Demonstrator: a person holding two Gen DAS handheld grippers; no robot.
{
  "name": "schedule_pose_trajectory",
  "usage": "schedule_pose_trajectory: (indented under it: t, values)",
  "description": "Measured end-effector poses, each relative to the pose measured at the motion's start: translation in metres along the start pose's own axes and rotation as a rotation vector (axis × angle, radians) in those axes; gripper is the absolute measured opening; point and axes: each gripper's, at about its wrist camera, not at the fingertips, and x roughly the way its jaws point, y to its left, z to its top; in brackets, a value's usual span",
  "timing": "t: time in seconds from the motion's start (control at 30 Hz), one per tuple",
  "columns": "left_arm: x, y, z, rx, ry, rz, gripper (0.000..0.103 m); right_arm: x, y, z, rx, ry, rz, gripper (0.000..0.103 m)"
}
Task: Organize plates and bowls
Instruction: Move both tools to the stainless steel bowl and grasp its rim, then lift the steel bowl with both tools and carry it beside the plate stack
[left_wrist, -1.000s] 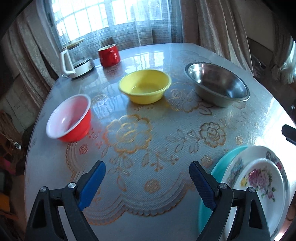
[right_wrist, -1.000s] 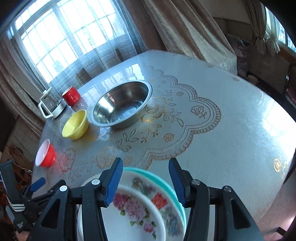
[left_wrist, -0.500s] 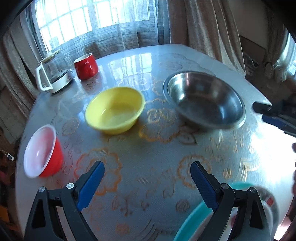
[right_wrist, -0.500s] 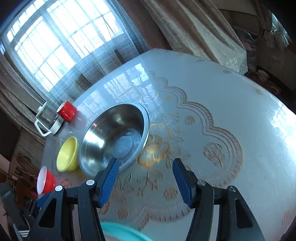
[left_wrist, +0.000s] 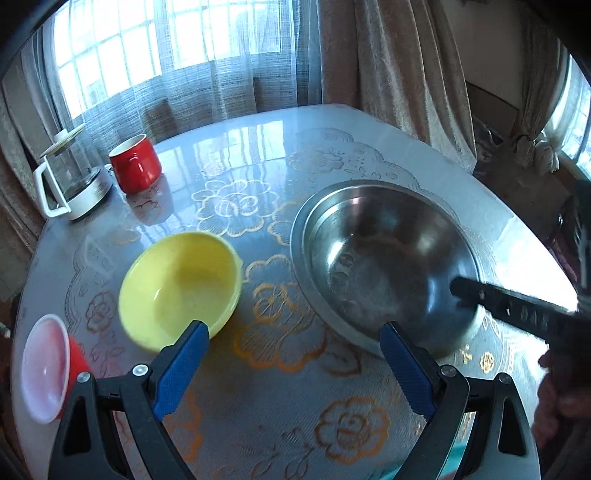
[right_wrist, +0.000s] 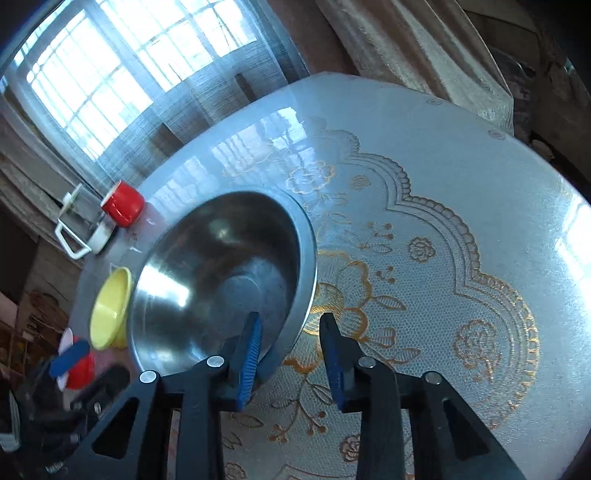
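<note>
A round worktop under a glossy cloth with gold flowers sits before a curtained window. Going left to right in the left wrist view: a red bowl with a white inside lies at nine o'clock by the near-left edge, a glass kettle with a white handle and a red mug stand at eleven o'clock near the window, a yellow bowl rests left of centre, and a large steel bowl rests at three o'clock. The left gripper hovers above the cloth between the yellow and steel bowls, its blue fingers spread wide with nothing between them. In the right wrist view, the right gripper straddles the near rim of the steel bowl: one finger is inside the bowl, the other outside over the cloth. Its fingers have just been closing to a narrow gap, with the rim between them, though a visible space remains beside the outer pad. The yellow bowl and red bowl lie at nine o'clock beyond it.
</note>
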Motion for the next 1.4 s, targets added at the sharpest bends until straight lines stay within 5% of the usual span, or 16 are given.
schedule_pose_trajectory:
  t: [0.23,0.4,0.47,1.0,1.4]
  values:
    - [0.017,-0.02,0.005,0.066,0.0,0.002,0.086,-0.009,-0.012,-0.015,-0.005,0.007,0.001,0.021]
    - [0.029,-0.034,0.004,0.119,0.041,-0.014,0.04,-0.012,-0.017,-0.018,0.003,0.01,0.013,0.019]
    - [0.03,-0.04,0.002,0.148,0.047,-0.013,0.029,-0.013,-0.015,-0.02,-0.006,0.009,0.014,0.019]
    - [-0.011,-0.017,-0.032,0.13,0.023,0.042,0.029,-0.039,0.011,-0.049,-0.042,0.0,0.044,0.018]
    - [-0.085,0.021,-0.066,0.02,-0.076,0.05,0.029,-0.105,0.06,-0.084,-0.118,-0.081,0.109,0.018]
